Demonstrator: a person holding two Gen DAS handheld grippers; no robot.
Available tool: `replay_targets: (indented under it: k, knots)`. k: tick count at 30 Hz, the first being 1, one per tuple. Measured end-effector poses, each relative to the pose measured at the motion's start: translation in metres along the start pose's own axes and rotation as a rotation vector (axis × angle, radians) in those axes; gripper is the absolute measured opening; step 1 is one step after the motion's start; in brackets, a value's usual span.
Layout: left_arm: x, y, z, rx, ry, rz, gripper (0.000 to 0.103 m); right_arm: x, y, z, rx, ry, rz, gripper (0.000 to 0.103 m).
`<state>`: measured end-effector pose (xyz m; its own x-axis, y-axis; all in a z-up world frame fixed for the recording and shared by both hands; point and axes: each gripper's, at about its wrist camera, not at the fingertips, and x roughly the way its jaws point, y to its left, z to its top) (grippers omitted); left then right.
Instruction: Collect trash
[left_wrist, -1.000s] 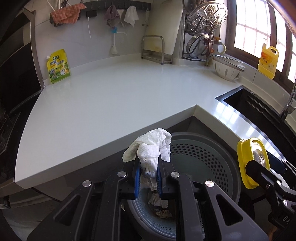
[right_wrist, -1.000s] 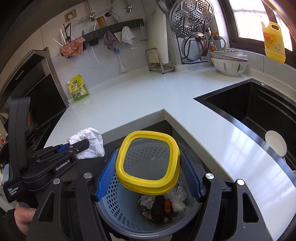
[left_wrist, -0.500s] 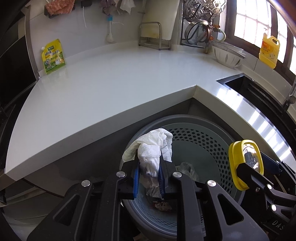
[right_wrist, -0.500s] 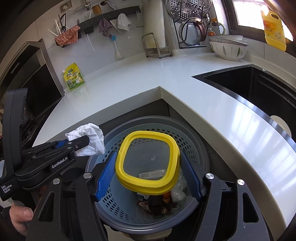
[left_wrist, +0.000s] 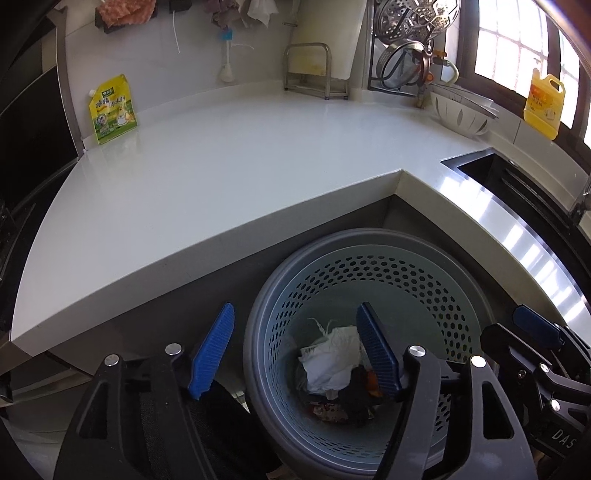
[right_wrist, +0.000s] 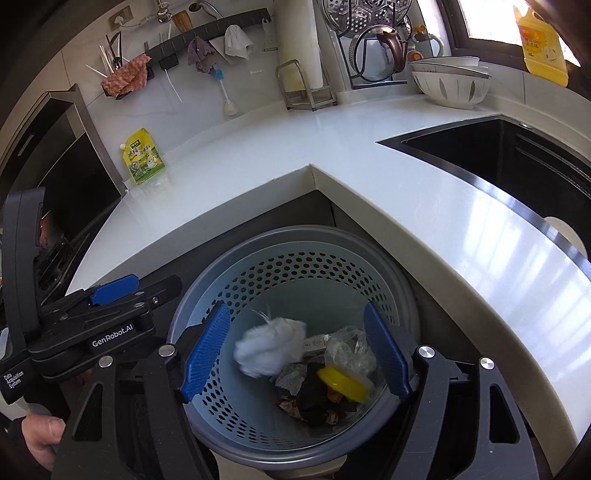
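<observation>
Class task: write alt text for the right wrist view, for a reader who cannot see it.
The right gripper, jaws opening with nothing between them, hangs over a perforated bin holding a white tissue, a yellow lid and wrappers. The left gripper sits at the bin's left edge, below a white counter.

You've got a glossy, smooth white counter (left_wrist: 221, 177) with a shiny metal sink rim (left_wrist: 517, 229) on the right. Near you, the bin (right_wrist: 295, 280) looks like matt grey-blue plastic, perforated walls. Inside: crumpled white paper tissue (right_wrist: 271, 347), soft and blurred; a glossy yellow plastic lid (right_wrist: 341, 382); crinkly clear plastic wrap (right_wrist: 349, 349). Gripper pads (left_wrist: 212, 350) are ribbed blue rubbery plastic on matt black plastic bodies. Far left, a glossy yellow pouch (left_wrist: 112, 109); far wall, rough pink cloth (right_wrist: 125, 75).
</observation>
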<state>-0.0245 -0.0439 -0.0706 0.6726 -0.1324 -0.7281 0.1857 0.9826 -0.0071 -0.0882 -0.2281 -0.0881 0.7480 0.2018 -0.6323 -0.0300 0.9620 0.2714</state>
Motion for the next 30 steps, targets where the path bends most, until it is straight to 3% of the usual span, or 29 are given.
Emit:
replay_targets:
  k: [16,30]
  knots:
    - [-0.014,0.003,0.001,-0.001,-0.040,0.012,0.074,-0.006,0.004,-0.001,-0.001,-0.017,0.008,0.072]
    - [-0.030,0.003,0.001,0.003,-0.075,0.028,0.087,-0.021,0.008,-0.001,-0.014,-0.062,-0.017,0.073]
